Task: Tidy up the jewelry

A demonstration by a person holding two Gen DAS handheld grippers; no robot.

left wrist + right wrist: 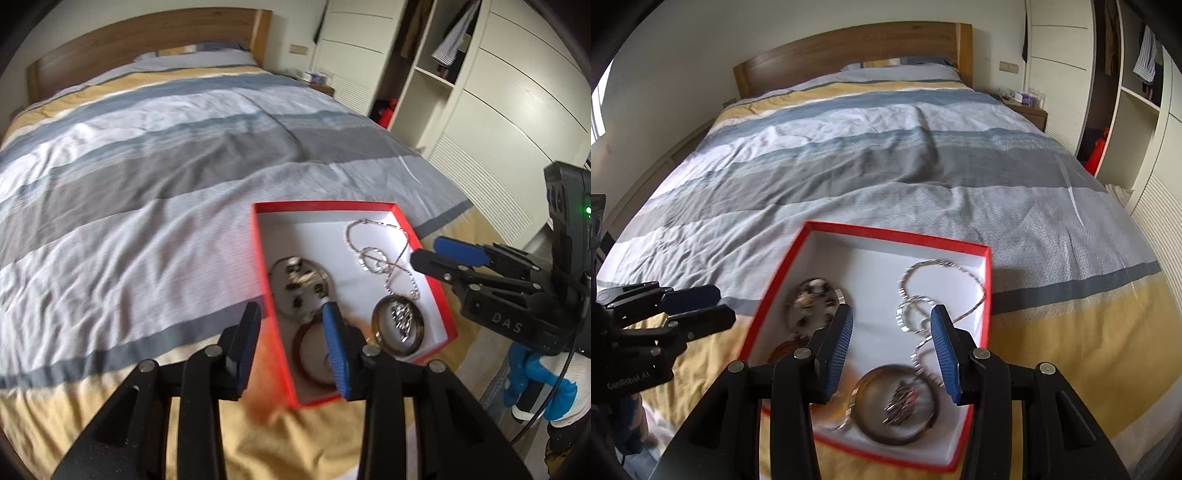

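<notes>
Red box (439, 295) with white interior sat on the bed (147, 177), near the foot edge, on the yellow band of the striped duvet. Contents: a silver chain (942, 291) looped through the far right part of the box; a metal bangle (894, 402) with a small cluster of silver pieces inside it at the near right corner; a round silver dish (301, 288) holding small dark and silver pieces along the left wall; a reddish-brown bangle (314, 350) in the near left corner. Left gripper (291, 350) hovered over the near left corner, jaws wide apart, straddling the left wall, gripping nothing. Right gripper (895, 350) hovered over the box's right half, jaws wide apart and empty, chain and bangle visible between them. Slight motion blur on the box in the right wrist view.
</notes>
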